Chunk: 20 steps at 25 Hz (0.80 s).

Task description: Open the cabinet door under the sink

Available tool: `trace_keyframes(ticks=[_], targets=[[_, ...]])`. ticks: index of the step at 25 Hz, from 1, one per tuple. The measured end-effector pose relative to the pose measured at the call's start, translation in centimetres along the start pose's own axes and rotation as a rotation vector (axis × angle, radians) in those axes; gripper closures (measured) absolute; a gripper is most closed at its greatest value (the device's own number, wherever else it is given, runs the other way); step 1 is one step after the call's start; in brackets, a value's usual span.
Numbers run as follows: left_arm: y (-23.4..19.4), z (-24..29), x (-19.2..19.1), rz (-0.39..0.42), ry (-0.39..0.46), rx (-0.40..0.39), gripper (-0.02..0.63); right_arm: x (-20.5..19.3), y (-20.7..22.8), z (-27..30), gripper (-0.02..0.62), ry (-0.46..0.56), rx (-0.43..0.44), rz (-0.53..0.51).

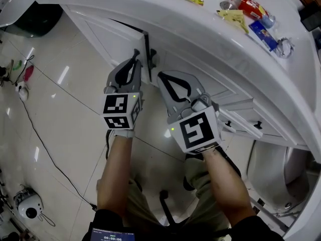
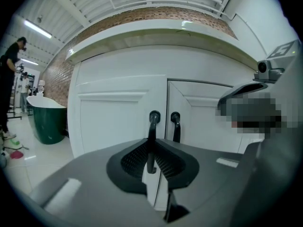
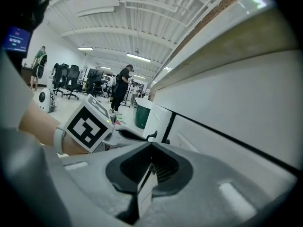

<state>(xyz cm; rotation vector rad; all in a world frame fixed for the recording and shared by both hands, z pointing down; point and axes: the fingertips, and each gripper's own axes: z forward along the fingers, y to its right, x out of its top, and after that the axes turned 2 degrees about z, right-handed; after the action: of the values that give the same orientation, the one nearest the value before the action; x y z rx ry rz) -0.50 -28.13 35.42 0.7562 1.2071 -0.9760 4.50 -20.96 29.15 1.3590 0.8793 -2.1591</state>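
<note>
While left tool (image 2: 152, 139) clamps one handle (image 2: 154, 119) (of two), two doors (image 2: 113, 126).

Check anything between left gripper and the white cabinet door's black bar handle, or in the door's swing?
No. Left gripper shut on the black bar handle. White cabinet door stands ajar, nothing visible in its swing; right gripper sits right of it.

The cabinet door (image 2: 118, 122) has a white painted surface, smooth, with a soft sheen. Its handle (image 2: 153, 126) is black and matt; metal or plastic, I cannot tell. The left gripper (image 1: 136, 54) and the right gripper (image 1: 160, 76) are of grey matt plastic, and the pads (image 2: 135, 161) are black and ribbed. The bench (image 1: 210, 29) is white and glossy. The floor (image 1: 60, 109) tiles are polished and reflect the lamps. The wall (image 2: 142, 15) is rough brick.
</note>
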Motion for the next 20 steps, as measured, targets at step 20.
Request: trace_keyframes(ticks=[20], targets=[[-3.1, -6.8, -1.6, -0.008, -0.043, -0.035, 0.551, 3.2, -5.4, 1.6, 0.603, 0.04, 0.055, 0.01]])
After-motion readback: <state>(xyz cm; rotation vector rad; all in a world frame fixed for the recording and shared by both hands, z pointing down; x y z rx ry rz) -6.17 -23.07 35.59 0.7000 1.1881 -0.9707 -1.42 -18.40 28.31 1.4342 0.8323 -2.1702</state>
